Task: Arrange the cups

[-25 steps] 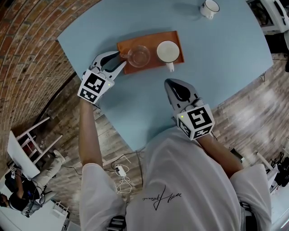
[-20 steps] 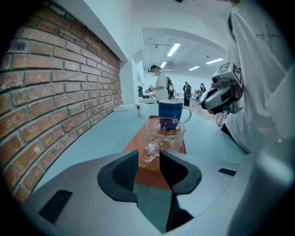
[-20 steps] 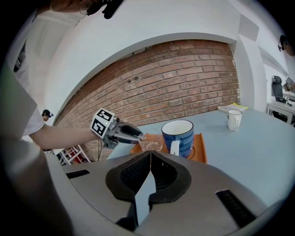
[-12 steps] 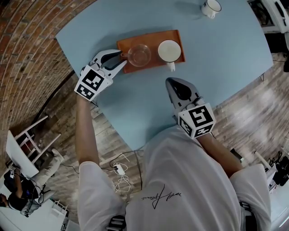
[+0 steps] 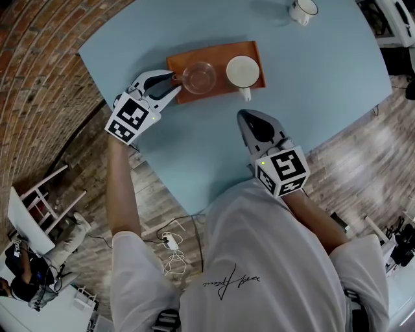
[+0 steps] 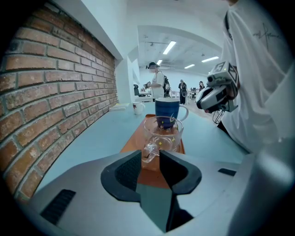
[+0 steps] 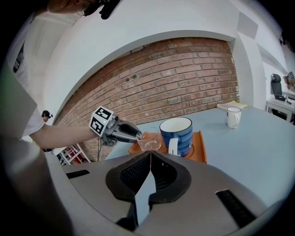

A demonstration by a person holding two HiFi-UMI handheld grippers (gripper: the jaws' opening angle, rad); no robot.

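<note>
A clear glass cup (image 5: 199,76) and a blue mug with a white inside (image 5: 242,70) stand on an orange tray (image 5: 216,52) on the light blue table. My left gripper (image 5: 173,87) reaches in from the tray's left end. It is shut on the glass cup's handle (image 6: 150,151), and the cup (image 6: 163,132) stands upright on the tray (image 6: 132,144) in front of the blue mug (image 6: 168,112). My right gripper (image 5: 245,120) hovers over the table nearer the person, just short of the blue mug, shut and empty. From its own view the glass cup (image 7: 150,144) and blue mug (image 7: 176,133) lie straight ahead.
A small white mug (image 5: 301,10) stands alone at the table's far side, also seen as a white mug (image 7: 233,117) at the right. A brick wall runs along the table's left. People stand far off in the room. White chairs sit on the floor at the lower left.
The left hand has shifted slightly left and away; the glass cup stays on the tray in its jaws. The right gripper has barely moved.
</note>
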